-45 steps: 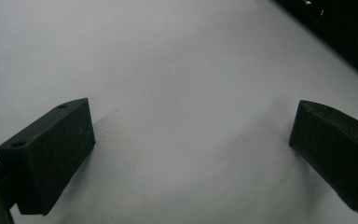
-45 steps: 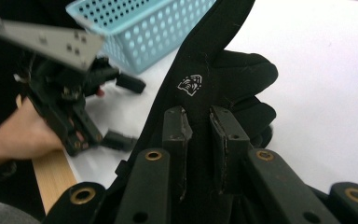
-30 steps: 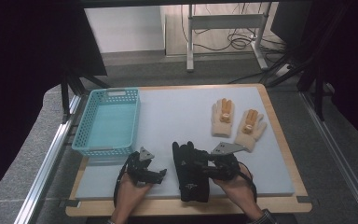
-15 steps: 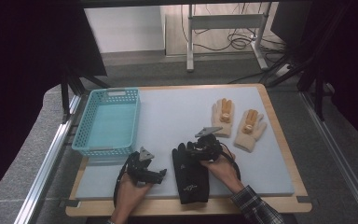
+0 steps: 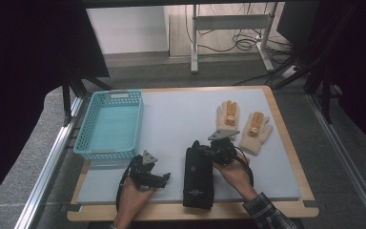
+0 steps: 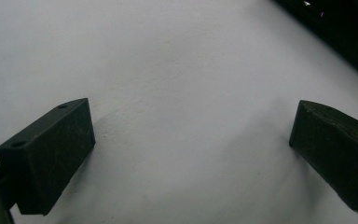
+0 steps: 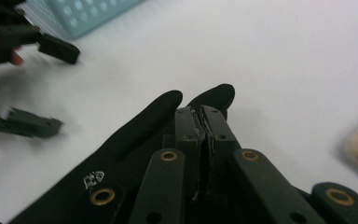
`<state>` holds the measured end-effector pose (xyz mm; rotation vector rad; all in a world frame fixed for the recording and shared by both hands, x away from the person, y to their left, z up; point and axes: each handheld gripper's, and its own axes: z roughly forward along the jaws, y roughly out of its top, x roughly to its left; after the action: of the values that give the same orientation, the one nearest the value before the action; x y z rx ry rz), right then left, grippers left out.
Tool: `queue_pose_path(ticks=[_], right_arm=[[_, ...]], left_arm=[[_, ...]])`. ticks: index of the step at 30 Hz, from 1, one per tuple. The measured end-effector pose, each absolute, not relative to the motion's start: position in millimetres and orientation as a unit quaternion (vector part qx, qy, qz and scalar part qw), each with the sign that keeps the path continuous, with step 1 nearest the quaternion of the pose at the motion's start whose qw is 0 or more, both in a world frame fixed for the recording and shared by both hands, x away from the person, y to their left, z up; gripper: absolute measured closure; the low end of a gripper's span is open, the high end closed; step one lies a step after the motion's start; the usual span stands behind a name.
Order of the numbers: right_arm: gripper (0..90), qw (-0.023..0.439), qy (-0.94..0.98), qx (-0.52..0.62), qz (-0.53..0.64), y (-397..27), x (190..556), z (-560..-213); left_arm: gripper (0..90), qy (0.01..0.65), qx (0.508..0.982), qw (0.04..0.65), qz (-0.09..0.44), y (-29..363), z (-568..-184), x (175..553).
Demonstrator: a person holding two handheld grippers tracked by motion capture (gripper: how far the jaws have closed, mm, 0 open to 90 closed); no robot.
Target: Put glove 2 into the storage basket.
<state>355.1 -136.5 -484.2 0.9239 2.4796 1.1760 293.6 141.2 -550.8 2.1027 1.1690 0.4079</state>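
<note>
A black glove [image 5: 198, 177] lies flat near the front edge of the white mat [image 5: 171, 119], fingers pointing away from the person. My right gripper [image 5: 201, 151] rests on its finger end. Its jaws have just been closing, and they now meet on a thin fold of the black glove [image 7: 135, 133] at the right gripper's tips [image 7: 204, 114]. My left gripper [image 5: 164, 177] lies low on the mat to the glove's left, open, and the left gripper's [image 6: 191, 140] jaws have only bare mat between them.
A light blue basket [image 5: 117, 95] stands empty at the mat's left. Two tan gloves [image 5: 228, 114] [image 5: 256, 131] lie palm up at the right rear. The wooden table border [image 5: 286, 138] frames the mat.
The right gripper has moved away from the person, up along the black glove to its fingers, and its jaws have closed. The left gripper has stayed put.
</note>
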Motion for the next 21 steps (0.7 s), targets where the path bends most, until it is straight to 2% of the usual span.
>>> queue_pose_path(ticks=[3, 5, 6, 10, 12, 19, 21], right_arm=[[82.8, 0.113, 0.855, 0.319, 0.393, -137.7, 360.2, -497.0], [76.3, 0.109, 0.856, 0.318, 0.393, -138.9, 364.5, -504.2], [70.3, 0.117, 0.854, 0.319, 0.394, -141.1, 366.7, -505.4], [63.5, 0.130, 0.854, 0.314, 0.394, -151.1, 365.7, -499.6], [64.0, 0.132, 0.853, 0.314, 0.395, -159.8, 361.7, -495.0], [84.6, 0.104, 0.861, 0.302, 0.395, -191.0, 334.1, -497.0], [86.5, 0.093, 0.866, 0.298, 0.390, -195.8, 326.8, -501.7]], left_arm=[[0.3, 0.449, 0.811, 0.342, 0.157, 141.5, -550.6, 293.6], [0.3, 0.449, 0.810, 0.342, 0.156, 141.4, -550.7, 293.5], [0.4, 0.449, 0.810, 0.342, 0.156, 141.4, -550.7, 293.5], [0.4, 0.448, 0.811, 0.342, 0.157, 141.7, -550.6, 293.6], [0.6, 0.449, 0.810, 0.342, 0.157, 142.0, -550.4, 293.5], [5.8, 0.454, 0.808, 0.341, 0.158, 147.3, -548.4, 286.6], [6.0, 0.459, 0.807, 0.336, 0.158, 149.7, -547.4, 284.8]])
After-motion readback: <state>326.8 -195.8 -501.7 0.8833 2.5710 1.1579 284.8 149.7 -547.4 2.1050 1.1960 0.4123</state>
